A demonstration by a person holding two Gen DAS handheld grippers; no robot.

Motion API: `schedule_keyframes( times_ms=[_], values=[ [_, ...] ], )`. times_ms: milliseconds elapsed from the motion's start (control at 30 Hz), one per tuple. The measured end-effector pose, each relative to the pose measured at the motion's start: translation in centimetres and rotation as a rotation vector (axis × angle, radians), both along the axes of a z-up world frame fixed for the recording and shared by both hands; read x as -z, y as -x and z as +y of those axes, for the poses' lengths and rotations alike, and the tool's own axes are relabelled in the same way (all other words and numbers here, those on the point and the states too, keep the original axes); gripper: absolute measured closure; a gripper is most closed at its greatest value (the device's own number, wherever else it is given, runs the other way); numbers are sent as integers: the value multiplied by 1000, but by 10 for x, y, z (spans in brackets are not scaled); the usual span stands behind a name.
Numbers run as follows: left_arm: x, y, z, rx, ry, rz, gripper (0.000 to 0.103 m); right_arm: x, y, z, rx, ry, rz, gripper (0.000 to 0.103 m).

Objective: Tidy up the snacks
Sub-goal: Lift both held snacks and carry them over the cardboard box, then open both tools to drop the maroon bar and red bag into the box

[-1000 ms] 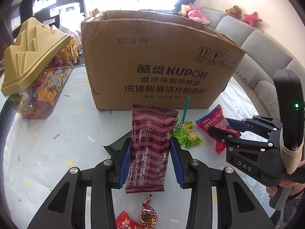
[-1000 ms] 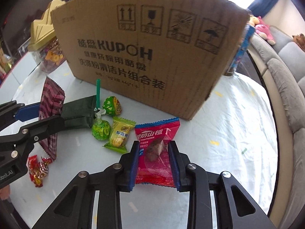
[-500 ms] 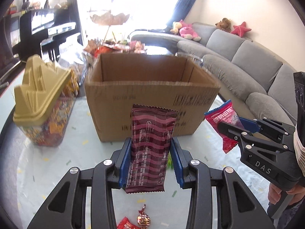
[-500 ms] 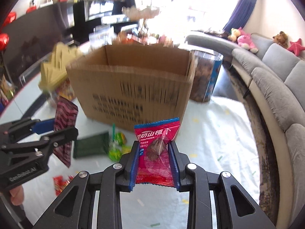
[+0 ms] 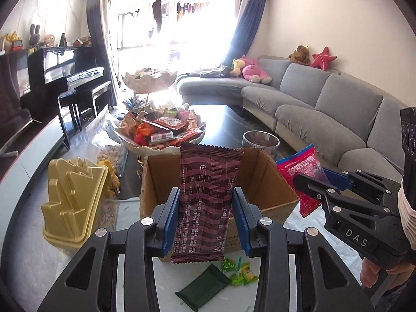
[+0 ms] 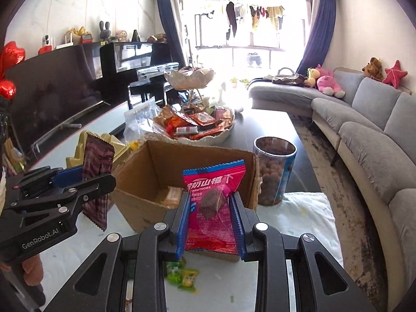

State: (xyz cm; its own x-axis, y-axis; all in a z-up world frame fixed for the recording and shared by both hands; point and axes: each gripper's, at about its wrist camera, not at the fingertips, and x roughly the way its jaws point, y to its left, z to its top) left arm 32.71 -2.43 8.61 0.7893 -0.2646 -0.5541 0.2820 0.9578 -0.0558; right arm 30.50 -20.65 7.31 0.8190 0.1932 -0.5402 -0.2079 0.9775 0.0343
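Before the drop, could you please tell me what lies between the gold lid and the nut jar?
The open cardboard box stands between the gold lid and the nut jar, as the right wrist view shows.

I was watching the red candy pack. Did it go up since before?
Yes. The red pack, clamped in the right gripper, went up: before it was low against the box front, now it looks over the rim.

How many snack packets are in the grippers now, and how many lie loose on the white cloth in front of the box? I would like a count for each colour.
Held, maroon: 1
Held, red: 1
On the cloth, dark green: 1
On the cloth, light green or yellow-green candies: about 3, small and partly hidden
Total: about 6
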Motion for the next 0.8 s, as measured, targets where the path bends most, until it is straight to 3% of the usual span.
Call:
schedule_keyframes(
  times_ms=[233,567,600,633,700,800],
  values=[
    [-13,-26,0,5,-15,-15,64,-9,-29,5,3,3,-11,72],
    [0,-65,-1,-10,-31,17,61,1,-62,6,14,10,2,72],
    [0,-68,-1,-24,-35,12,53,2,-66,6,16,9,1,71],
    [1,-69,0,-38,-40,6,37,3,-69,6,21,12,2,70],
    [3,-66,3,-61,-51,-15,31,4,-71,6,37,21,4,46],
    [7,-58,5,-65,-66,-15,31,5,-63,7,53,40,-21,43]
  ],
)
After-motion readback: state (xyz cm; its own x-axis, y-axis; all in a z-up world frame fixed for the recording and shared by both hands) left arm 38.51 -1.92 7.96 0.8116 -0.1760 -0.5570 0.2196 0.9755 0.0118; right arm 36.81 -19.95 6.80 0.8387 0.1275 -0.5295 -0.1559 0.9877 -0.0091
